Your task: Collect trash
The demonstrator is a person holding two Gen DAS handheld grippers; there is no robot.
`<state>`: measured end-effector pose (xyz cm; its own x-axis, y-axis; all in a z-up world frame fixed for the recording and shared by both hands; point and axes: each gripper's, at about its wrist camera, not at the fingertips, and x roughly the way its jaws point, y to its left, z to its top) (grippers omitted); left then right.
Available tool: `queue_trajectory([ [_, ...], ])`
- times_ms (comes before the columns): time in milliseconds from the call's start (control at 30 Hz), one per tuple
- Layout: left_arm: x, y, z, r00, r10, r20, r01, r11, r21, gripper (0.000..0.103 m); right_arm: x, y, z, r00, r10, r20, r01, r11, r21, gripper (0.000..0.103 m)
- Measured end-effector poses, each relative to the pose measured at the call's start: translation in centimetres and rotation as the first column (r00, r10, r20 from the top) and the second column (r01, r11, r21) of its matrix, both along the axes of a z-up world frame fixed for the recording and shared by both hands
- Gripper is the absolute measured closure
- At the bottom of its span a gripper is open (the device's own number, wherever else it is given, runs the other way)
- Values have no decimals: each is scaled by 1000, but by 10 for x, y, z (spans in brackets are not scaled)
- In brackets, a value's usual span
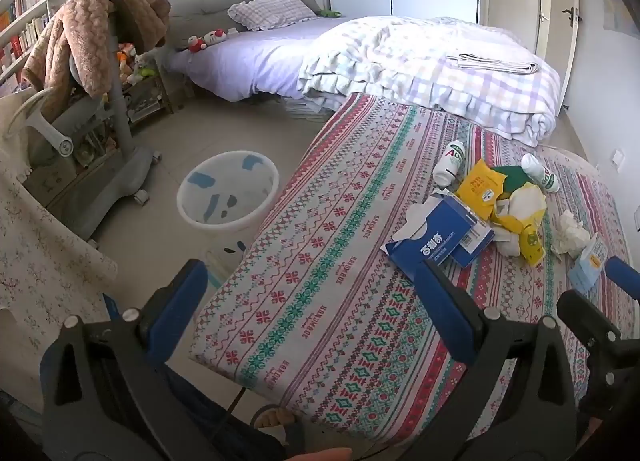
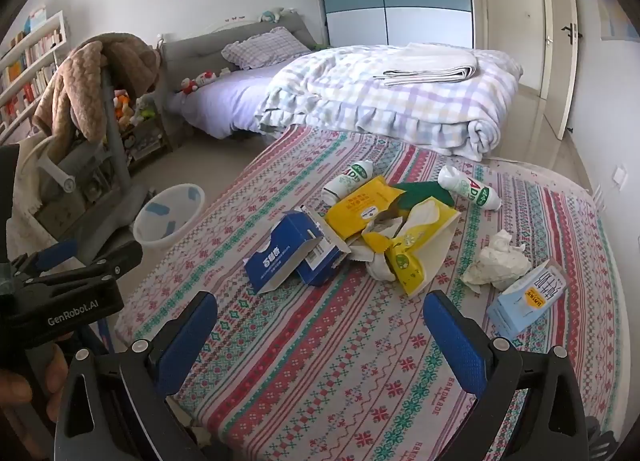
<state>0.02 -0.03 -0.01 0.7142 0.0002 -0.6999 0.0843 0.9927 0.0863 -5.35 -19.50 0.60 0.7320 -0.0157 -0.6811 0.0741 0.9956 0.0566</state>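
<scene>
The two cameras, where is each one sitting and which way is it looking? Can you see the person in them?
Left wrist: sits on the left gripper, looking over the patterned table's left edge toward the white bin on the floor and the bed; open blue fingers, toes and a fingertip show.
Right wrist: sits on the right gripper, looking straight at the trash pile; open fingers show, plus a hand holding the left gripper at the left edge.
Both share: the blue box, the bin and the bed.

The white bin's (image 1: 228, 197) base hides behind the table edge (image 1: 256, 229); its contents are unclear.
</scene>
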Motion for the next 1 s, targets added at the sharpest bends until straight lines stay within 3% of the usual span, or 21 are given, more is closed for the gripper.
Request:
queue_trajectory([
  [1000, -2, -5, -1, 1000, -5, -9, 5, 1000, -1, 0, 2, 3, -5, 1000, 5, -8, -5, 1000, -6, 0],
])
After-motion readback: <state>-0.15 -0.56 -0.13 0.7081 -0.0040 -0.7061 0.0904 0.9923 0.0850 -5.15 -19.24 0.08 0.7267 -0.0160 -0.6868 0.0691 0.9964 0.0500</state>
